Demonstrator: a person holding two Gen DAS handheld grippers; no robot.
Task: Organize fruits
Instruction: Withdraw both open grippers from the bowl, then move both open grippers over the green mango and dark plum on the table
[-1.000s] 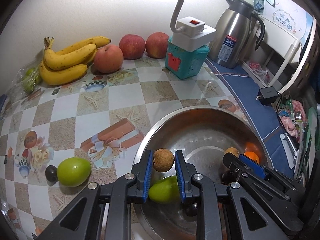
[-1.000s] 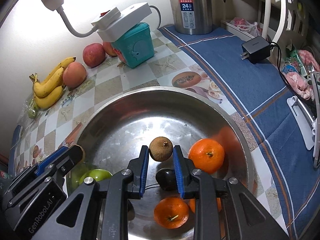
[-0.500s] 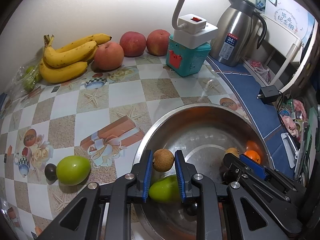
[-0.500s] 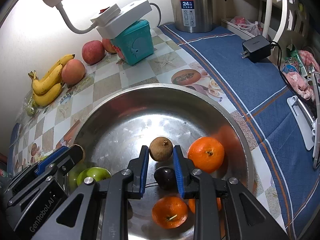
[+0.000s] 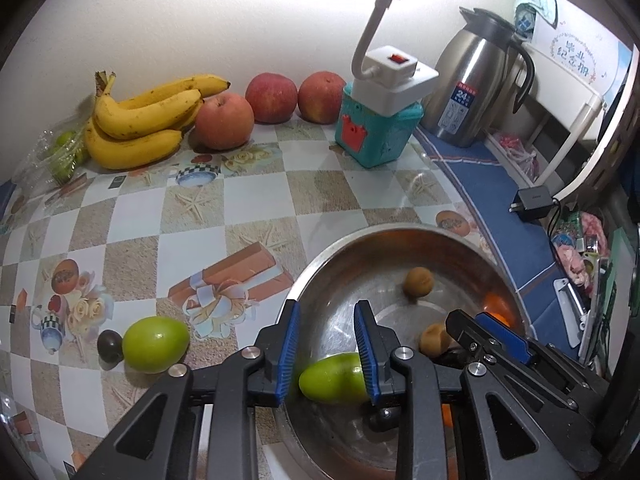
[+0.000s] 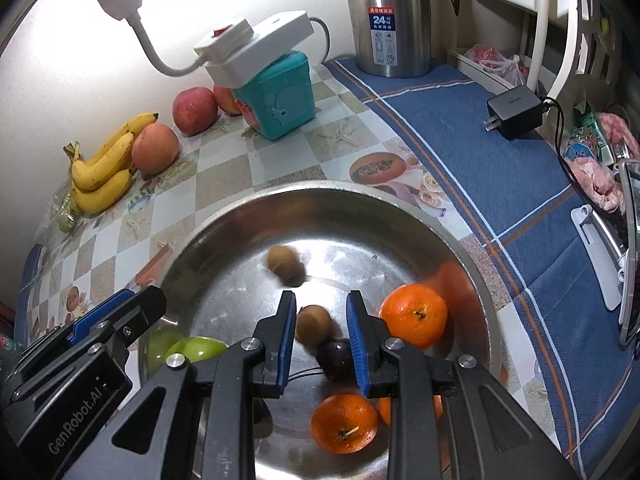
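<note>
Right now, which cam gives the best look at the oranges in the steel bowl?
Right wrist view. It shows two whole oranges on the floor of the steel bowl, with a sliver of a third behind the right gripper. The left wrist view shows only orange slivers at the far wall, hidden behind that gripper.

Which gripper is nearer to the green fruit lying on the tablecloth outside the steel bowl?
Left. The left gripper hovers at the steel bowl's near rim, beside that green fruit. The right gripper hangs farther off, over the bowl's far side.

Patterned tabletop (image 5: pixel 132 236), bananas (image 5: pixel 140 120), three apples (image 5: pixel 224 120), steel bowl (image 6: pixel 224 216), kettle (image 5: pixel 472 88), green fruit (image 5: pixel 156 344)
</note>
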